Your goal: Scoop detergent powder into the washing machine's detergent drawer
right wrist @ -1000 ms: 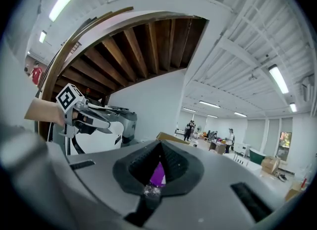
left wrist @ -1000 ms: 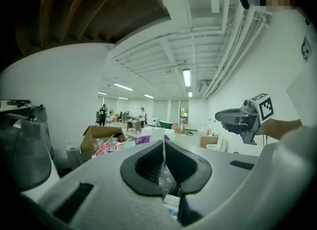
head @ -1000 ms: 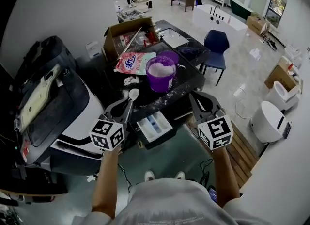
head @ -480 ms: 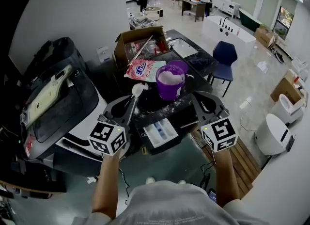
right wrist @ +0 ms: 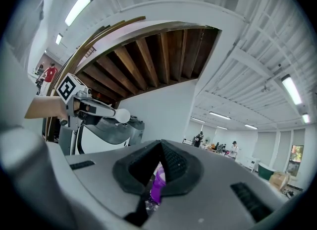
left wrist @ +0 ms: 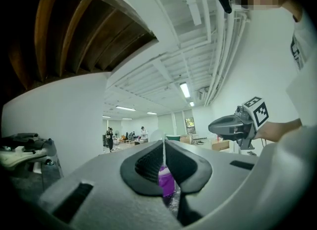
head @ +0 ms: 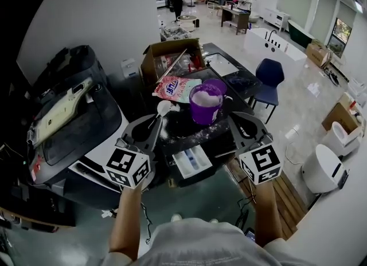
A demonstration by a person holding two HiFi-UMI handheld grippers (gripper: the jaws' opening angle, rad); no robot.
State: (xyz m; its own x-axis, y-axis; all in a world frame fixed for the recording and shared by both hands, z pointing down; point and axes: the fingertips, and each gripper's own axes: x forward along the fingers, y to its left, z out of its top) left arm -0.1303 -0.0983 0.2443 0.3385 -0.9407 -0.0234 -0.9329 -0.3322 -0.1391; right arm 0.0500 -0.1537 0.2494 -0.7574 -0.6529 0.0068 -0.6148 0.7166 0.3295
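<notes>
At 9 o'clock in the head view stands the washing machine [head: 69, 122]. The left tongs [head: 155, 124] are clamped on the thin handle of a white scoop [head: 163, 108]. The scoop's bowl sits over the dark bench [head: 238, 81], at 9 o'clock of the purple tub [head: 203, 113]. Whether the bowl is loaded I cannot tell.

The detergent drawer [head: 192, 160] stands pulled out at 6 o'clock of the tub, between the two tongs. Its compartments show white and blue, and their contents are unclear.

A pink-and-white detergent bag [head: 175, 89] lies at 10 o'clock of the tub. An open cardboard box [head: 171, 53] holding mixed items is at 12 o'clock of the bag.

The tub holds white powder [head: 206, 96] nearly to its rim.

The right tongs [head: 233, 120] hang at 4 o'clock of the tub, jaws together on nothing.
</notes>
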